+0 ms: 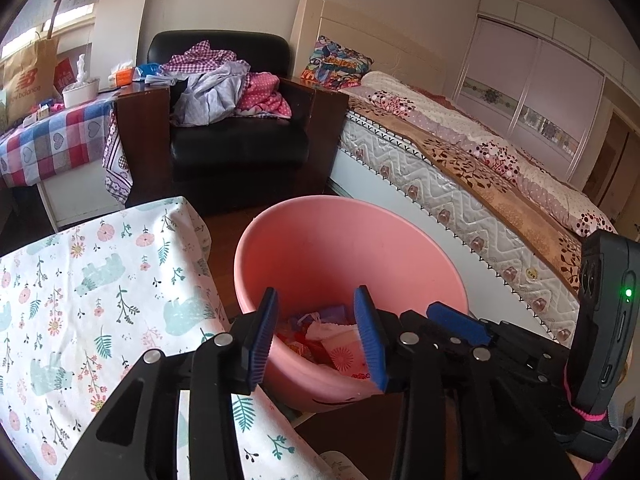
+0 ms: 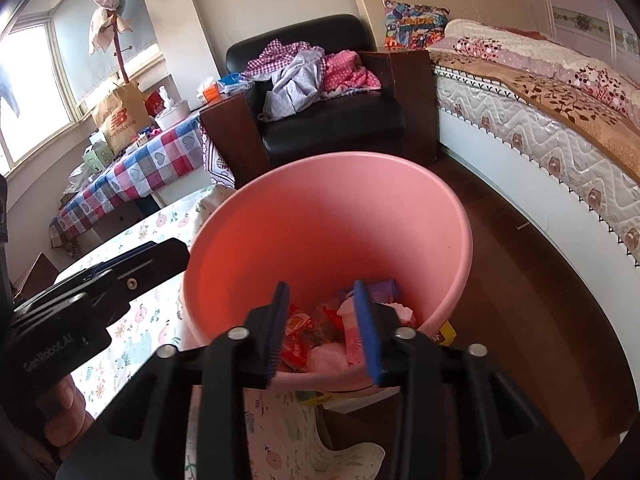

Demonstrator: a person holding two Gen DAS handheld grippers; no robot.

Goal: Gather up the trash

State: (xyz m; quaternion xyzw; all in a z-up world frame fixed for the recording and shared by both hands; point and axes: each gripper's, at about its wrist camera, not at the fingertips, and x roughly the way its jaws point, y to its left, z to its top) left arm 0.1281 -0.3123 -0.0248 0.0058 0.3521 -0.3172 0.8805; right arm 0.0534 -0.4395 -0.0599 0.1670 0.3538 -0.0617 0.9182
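A pink plastic bin (image 1: 344, 248) stands on the floor beside a table with a floral cloth (image 1: 92, 280). Red, white and purple wrappers (image 1: 324, 340) lie at its bottom. My left gripper (image 1: 318, 336) is open and empty above the bin's near rim. In the right wrist view the bin (image 2: 332, 216) fills the middle, with the wrappers (image 2: 320, 332) inside. My right gripper (image 2: 324, 328) is open and empty over the bin's near rim. The right gripper's body also shows at the right of the left wrist view (image 1: 460, 324).
A bed (image 1: 480, 168) runs along the right. A black armchair (image 1: 236, 136) piled with clothes stands behind the bin. A table with a checked cloth (image 1: 56, 136) and a paper bag (image 1: 30, 76) is at the left. Dark wooden floor (image 2: 520, 280) lies between bin and bed.
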